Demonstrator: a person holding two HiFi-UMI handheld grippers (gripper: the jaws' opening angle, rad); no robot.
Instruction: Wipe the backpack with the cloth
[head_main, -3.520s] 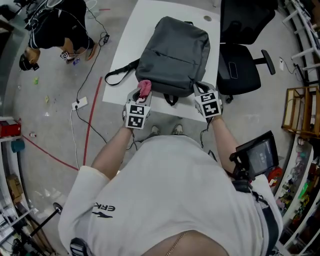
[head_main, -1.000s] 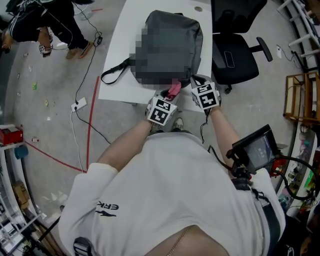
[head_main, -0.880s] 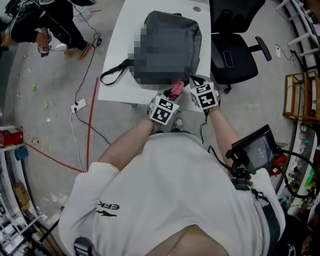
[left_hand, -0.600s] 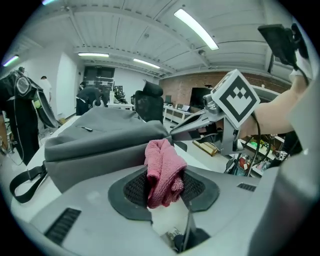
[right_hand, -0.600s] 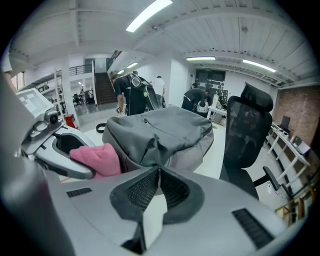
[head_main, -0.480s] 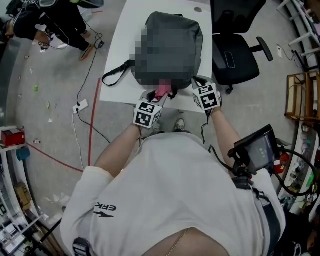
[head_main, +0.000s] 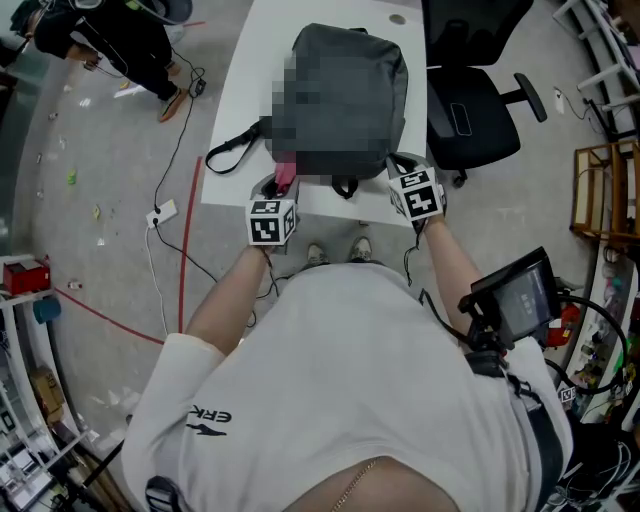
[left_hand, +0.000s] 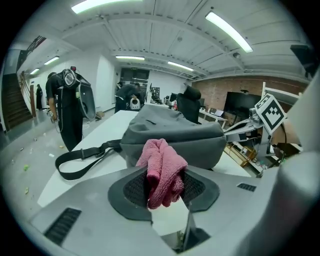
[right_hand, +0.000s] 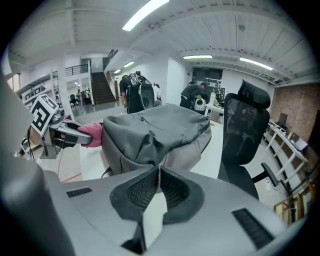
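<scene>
A white table (head_main: 238, 110) stands on the grey floor, with a black office chair (head_main: 482, 110) just beside its right edge. A grey backpack (head_main: 350, 42) lies flat on the table and fills most of its far and middle part. Its bottom edge faces the person, and its black strap (head_main: 232, 148) trails off to the left over the tabletop.

The left gripper (head_main: 282, 182) is at the backpack's near left corner. Its jaws are closed on a bunched pink cloth (head_main: 285, 174). In the left gripper view the cloth (left_hand: 161, 172) stands up between the dark ribbed pads (left_hand: 134, 190), right in front of the backpack's grey side (left_hand: 172, 142). The strap (left_hand: 80, 159) loops over the table to the left.

The right gripper (head_main: 397, 168) is at the backpack's near right corner. In the right gripper view its jaws (right_hand: 159, 186) are pressed together, pinching a fold of the backpack's fabric (right_hand: 155, 130) that runs down between the pads. That view also shows the left gripper (right_hand: 70, 131) across the bag, with the cloth (right_hand: 93, 134) touching the backpack's side, and the chair (right_hand: 245, 132) to the right.
</scene>
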